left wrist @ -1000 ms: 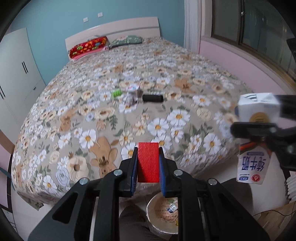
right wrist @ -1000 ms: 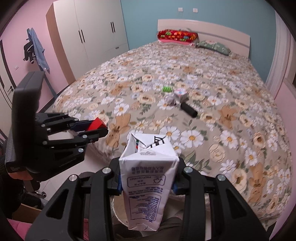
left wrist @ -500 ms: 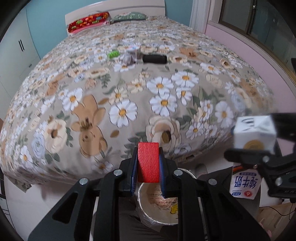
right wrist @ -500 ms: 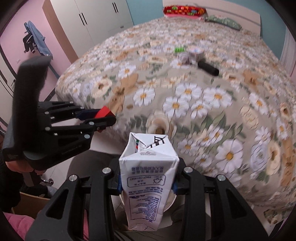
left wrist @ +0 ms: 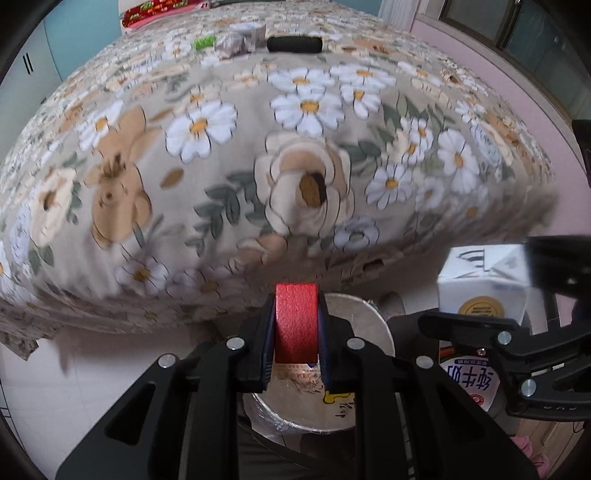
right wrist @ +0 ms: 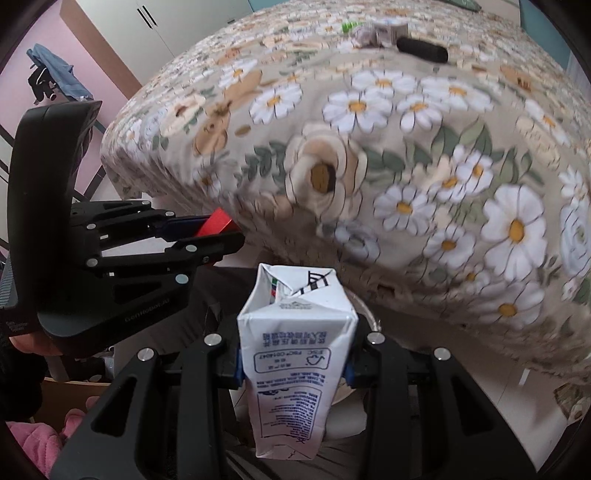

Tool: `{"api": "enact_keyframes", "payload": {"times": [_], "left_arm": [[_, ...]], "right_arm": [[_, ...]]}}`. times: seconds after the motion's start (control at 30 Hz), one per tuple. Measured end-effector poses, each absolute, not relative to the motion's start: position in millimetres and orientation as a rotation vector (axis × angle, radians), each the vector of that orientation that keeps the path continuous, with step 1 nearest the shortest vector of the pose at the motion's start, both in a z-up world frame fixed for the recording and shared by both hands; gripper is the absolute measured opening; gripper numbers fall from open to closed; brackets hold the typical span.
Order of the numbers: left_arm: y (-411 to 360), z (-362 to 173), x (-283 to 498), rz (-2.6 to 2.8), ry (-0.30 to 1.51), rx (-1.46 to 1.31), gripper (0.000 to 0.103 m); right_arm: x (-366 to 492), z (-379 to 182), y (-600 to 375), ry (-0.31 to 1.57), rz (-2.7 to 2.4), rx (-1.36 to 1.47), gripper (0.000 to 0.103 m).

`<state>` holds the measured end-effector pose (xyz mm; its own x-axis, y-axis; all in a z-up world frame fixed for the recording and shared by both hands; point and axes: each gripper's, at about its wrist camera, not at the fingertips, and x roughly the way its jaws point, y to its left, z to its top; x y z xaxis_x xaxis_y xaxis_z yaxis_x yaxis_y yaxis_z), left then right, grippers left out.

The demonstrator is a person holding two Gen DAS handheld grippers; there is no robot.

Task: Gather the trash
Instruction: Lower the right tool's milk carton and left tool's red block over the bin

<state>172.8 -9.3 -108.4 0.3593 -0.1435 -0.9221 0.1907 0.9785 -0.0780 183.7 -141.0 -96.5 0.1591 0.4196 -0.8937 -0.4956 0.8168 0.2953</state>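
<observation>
My left gripper is shut on a flat red box, held just above a round silver-lined trash bin on the floor by the bed. My right gripper is shut on a white milk carton, which hangs over the same bin. In the left wrist view the carton and right gripper sit at the right. In the right wrist view the left gripper with the red box is at the left. The bin holds a few scraps.
A bed with a floral cover fills the view behind the bin. On it lie a black cylinder, a crumpled wrapper and a small green item. Wardrobes stand at the far left; something pink is below.
Both grippers have sunk and tilted further down, from looking across the bed to hanging close over the bin. The red box and carton stay gripped.
</observation>
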Motion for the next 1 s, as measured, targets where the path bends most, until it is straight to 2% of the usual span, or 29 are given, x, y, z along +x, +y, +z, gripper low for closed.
{"api": "enact_keyframes", "payload": {"times": [1.0], "left_arm": [[-12, -255, 162, -0.194, 1.439, -0.020, 0.022]], "right_arm": [[187, -259, -136, 1.466, 0.590, 0.009, 0.038]]}}
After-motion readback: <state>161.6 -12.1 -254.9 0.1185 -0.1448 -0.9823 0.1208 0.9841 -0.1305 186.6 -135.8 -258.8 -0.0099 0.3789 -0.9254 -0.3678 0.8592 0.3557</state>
